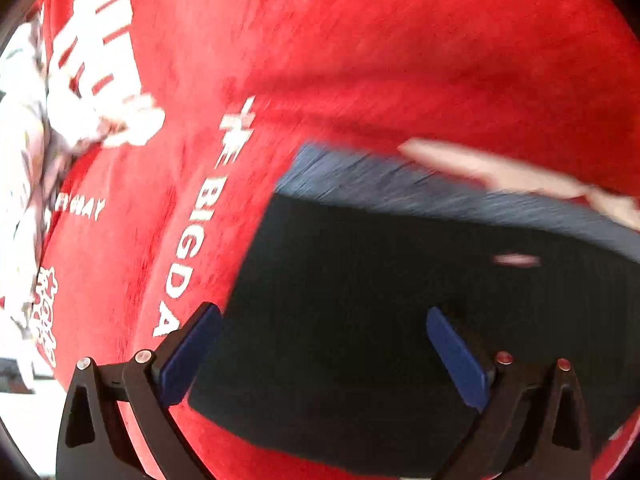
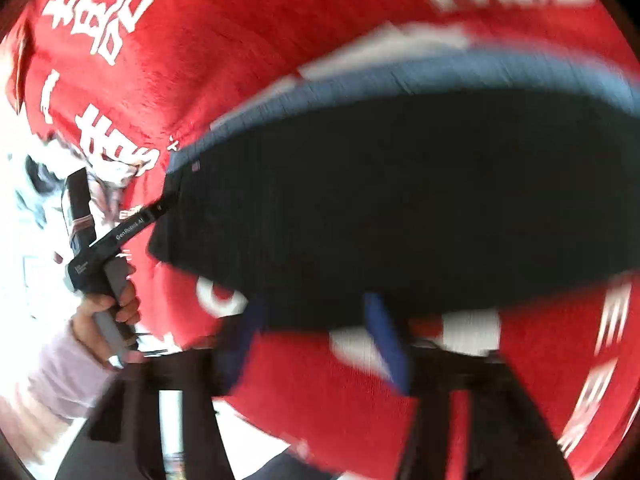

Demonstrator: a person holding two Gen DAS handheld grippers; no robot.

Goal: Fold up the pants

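Dark navy pants (image 1: 380, 300) lie folded into a flat block on a red cloth (image 1: 320, 40) with white lettering; a lighter blue band (image 1: 400, 180) runs along their far edge. My left gripper (image 1: 324, 320) is open, its blue pads (image 1: 192, 356) wide apart over the pants' near left part. In the right wrist view the pants (image 2: 400, 192) fill the middle. My right gripper (image 2: 316, 320) is open at the pants' near edge; the view is blurred. The left gripper also shows there (image 2: 160, 210) at the pants' left corner, held by a hand.
The red cloth (image 2: 200, 40) covers the whole surface. Crumpled pale garments (image 1: 28, 160) lie at the far left past the cloth's edge. A pale blurred strip (image 1: 500, 172) lies beyond the pants at the right.
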